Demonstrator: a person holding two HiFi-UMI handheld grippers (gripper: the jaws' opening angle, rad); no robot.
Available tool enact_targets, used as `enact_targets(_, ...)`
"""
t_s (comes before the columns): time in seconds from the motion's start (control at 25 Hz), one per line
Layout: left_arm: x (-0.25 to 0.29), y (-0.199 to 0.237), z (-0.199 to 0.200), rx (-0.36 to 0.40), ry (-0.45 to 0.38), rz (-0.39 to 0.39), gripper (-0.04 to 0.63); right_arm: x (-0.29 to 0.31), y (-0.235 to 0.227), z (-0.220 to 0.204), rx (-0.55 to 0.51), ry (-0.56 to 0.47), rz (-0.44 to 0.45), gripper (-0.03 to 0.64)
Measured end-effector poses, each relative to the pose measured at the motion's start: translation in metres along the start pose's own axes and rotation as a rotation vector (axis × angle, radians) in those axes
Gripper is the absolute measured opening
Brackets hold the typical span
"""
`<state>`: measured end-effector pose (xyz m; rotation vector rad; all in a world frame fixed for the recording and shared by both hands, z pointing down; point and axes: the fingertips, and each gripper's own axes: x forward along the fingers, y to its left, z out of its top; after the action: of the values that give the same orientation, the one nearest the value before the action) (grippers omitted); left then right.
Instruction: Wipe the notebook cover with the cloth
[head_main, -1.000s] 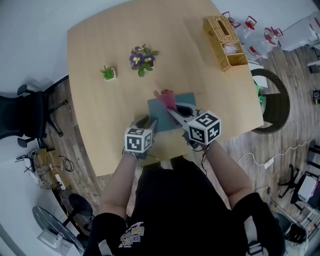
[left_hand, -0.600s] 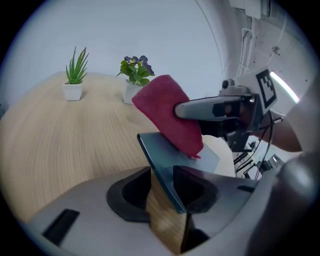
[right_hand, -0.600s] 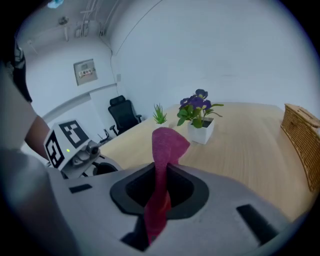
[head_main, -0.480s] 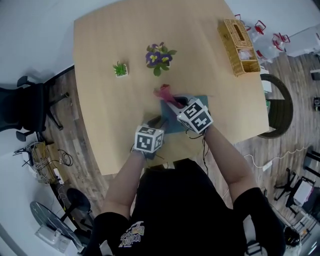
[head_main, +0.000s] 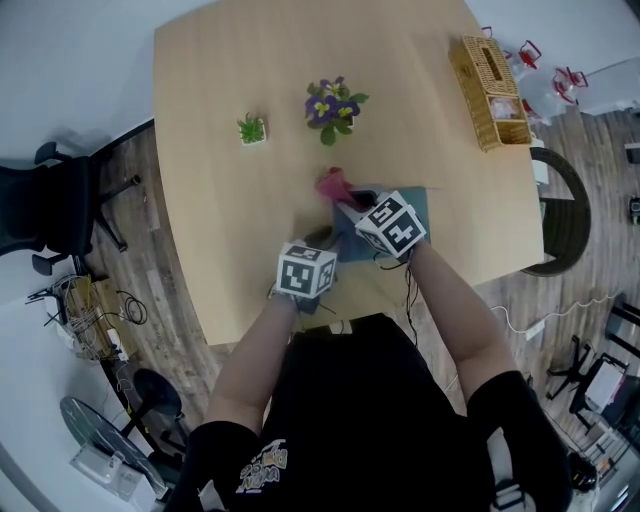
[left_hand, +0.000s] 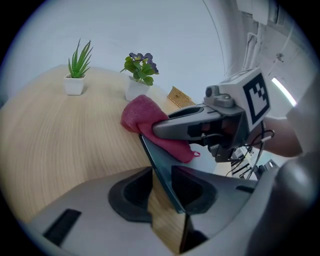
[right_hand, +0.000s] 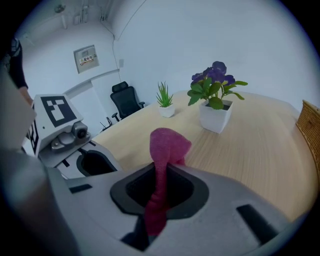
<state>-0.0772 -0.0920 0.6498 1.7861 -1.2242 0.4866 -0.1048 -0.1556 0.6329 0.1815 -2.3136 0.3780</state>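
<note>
Right gripper (head_main: 345, 203) lower, cloth (head_main: 330, 184) on notebook (head_main: 416, 207)

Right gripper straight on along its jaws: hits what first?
Probably the light wooden table, the pink cloth in the right gripper leading; the white-potted purple flowers sit further off. Depth unclear.

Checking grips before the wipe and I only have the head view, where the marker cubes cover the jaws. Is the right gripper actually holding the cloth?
Observer: Yes. The right gripper view shows the right gripper shut on the cloth, which pokes out past its jaws.
Operator: Left one?
Observer: In the left gripper view the left gripper has the notebook edge between its jaws. They have just been closing, but bare table shows between the left jaw and the edge, so it is not clamped.
Operator: Is the cloth on the cover?
Observer: In the left gripper view it appears to lie on the notebook's far corner.
</note>
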Motion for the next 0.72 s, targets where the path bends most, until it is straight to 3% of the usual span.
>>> enact_targets(0.72, -0.001, 0.0, 0.0, -0.004, 0.002, 0.003, 0.109, -0.018, 0.017, -0.027, 0.143, -0.046, -0.014, 0.055)
